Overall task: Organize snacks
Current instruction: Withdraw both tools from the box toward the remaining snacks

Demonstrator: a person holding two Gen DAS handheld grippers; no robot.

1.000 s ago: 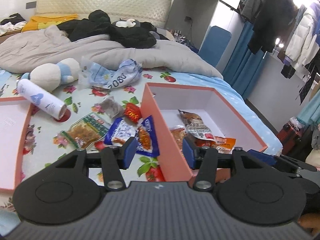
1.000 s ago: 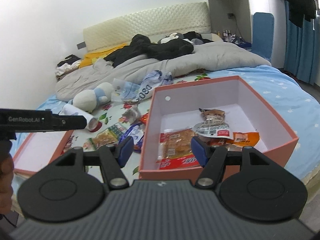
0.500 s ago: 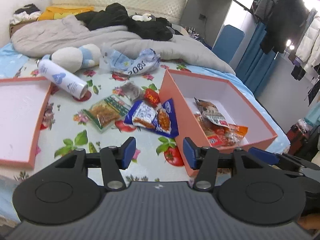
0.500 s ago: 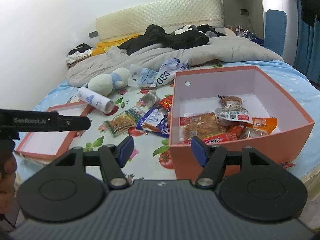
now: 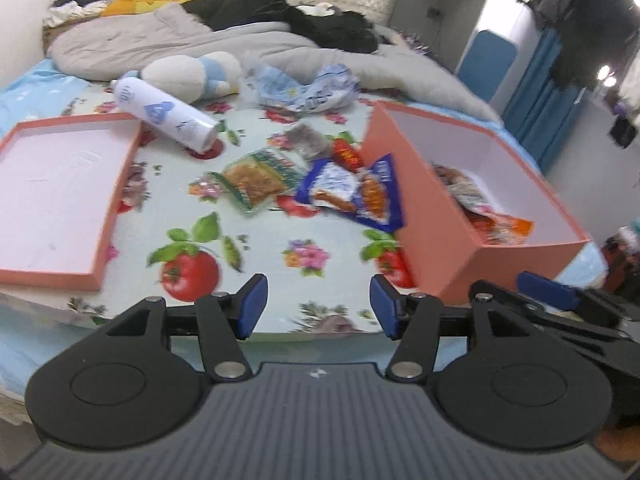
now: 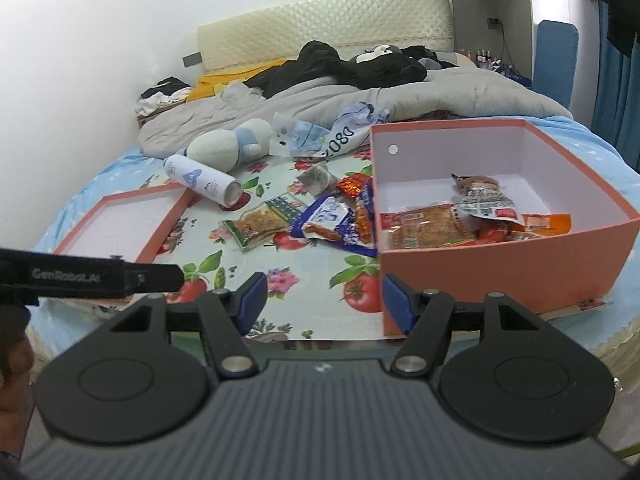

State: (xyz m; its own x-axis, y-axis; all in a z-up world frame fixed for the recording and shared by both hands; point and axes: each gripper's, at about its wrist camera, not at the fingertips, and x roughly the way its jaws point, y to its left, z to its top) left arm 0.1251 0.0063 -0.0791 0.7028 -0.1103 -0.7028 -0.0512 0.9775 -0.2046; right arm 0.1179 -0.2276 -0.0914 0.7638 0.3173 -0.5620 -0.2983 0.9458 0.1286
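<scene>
A pink box [image 5: 432, 216] [image 6: 500, 264] stands open on the flowered bed sheet, with several snack packets [image 6: 424, 228] inside. Left of it lie a blue packet [image 5: 352, 192] [image 6: 336, 224], a green-edged packet [image 5: 256, 178] [image 6: 264, 220], a small red packet [image 5: 346, 152] and a grey packet [image 5: 306, 142]. My left gripper [image 5: 318, 308] hovers at the bed's near edge, short of the packets; its jaws are opening with nothing between them. My right gripper [image 6: 324, 302] stands open and empty before the box's near left corner.
The pink box lid [image 5: 52, 184] [image 6: 120, 224] lies upturned at the left. A white spray can [image 5: 164, 116], a plush toy [image 5: 188, 76] and a crumpled plastic bag [image 5: 308, 88] lie behind the snacks, before a grey quilt [image 6: 400, 100]. A hand [image 6: 16, 364] shows at far left.
Both grippers have drawn back and sunk toward the bed's near edge, so the box and packets look farther away. The left jaws stand a little wider.
</scene>
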